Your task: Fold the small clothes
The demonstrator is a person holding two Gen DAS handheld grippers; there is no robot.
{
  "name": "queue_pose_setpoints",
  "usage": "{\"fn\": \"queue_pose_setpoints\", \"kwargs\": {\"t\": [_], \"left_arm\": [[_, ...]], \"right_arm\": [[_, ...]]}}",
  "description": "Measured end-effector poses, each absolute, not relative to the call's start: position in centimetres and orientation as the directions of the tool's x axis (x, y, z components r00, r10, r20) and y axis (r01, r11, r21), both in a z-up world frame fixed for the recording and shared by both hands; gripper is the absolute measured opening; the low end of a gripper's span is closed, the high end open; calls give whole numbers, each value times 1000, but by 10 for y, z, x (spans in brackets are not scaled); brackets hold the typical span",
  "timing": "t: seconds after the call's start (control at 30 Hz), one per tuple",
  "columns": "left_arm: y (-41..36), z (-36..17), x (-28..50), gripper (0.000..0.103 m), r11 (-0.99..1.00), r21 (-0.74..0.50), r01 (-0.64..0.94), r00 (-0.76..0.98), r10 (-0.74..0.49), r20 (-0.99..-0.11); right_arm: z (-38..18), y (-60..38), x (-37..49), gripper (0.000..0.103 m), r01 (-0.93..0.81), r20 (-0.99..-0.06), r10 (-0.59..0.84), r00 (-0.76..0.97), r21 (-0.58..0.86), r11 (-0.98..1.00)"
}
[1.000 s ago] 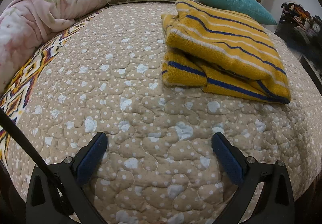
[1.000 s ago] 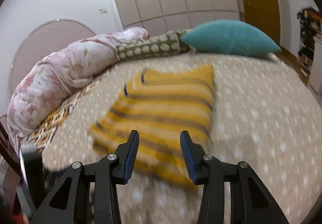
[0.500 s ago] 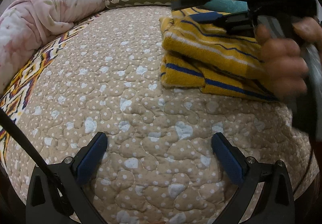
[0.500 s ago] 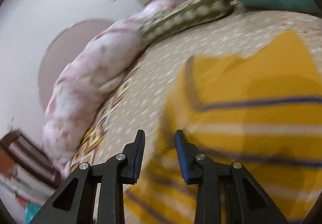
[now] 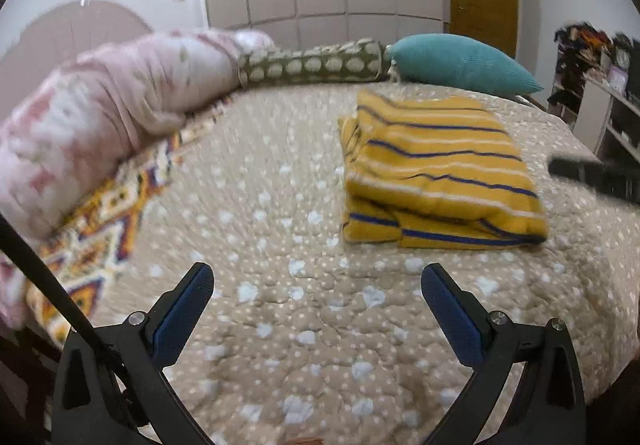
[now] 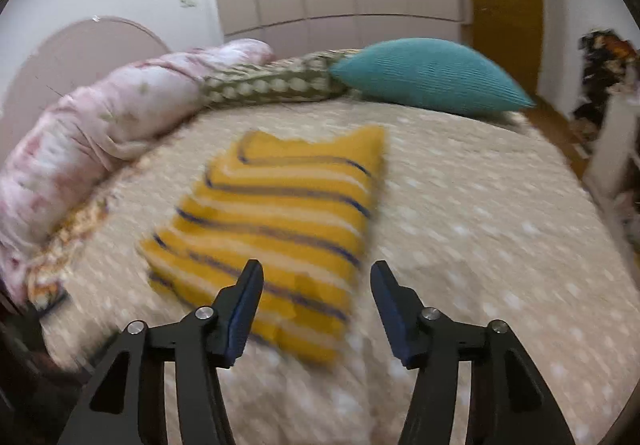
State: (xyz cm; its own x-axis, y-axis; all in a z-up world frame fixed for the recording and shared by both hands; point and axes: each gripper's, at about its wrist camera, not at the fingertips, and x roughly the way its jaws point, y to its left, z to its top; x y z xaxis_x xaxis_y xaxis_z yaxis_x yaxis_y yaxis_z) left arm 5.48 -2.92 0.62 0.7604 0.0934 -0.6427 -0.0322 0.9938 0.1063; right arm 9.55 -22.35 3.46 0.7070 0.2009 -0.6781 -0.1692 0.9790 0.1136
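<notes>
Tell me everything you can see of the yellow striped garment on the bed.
The yellow knitted garment with blue and white stripes lies folded into a thick rectangular stack, layered edges showing at its near side. It rests flat on the beige dotted quilt, short of the teal pillow. Neither gripper touches it.

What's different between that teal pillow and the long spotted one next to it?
The teal pillow is plain, plump and pointed at its end; the spotted bolster is olive with pale blobs, long and narrow like a roll. The bolster lies between the teal pillow and the pink floral duvet; the teal pillow is nearer the door side. Both rest along the far edge of the bed.
</notes>
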Motion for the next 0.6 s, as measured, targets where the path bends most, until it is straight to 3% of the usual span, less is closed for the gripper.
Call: {"fn": "queue_pose_setpoints", "kwargs": {"t": [0.17, 0.6], "left_arm": [[-45, 19, 29, 103, 992, 129, -10, 729, 96, -678], [-41, 13, 7, 103, 998, 65, -23, 644, 64, -763]], "right_arm": [[15, -234, 43, 67, -73, -723, 84, 685, 46, 996], [1, -231, -3, 71, -13, -757, -17, 653, -34, 999]]}}
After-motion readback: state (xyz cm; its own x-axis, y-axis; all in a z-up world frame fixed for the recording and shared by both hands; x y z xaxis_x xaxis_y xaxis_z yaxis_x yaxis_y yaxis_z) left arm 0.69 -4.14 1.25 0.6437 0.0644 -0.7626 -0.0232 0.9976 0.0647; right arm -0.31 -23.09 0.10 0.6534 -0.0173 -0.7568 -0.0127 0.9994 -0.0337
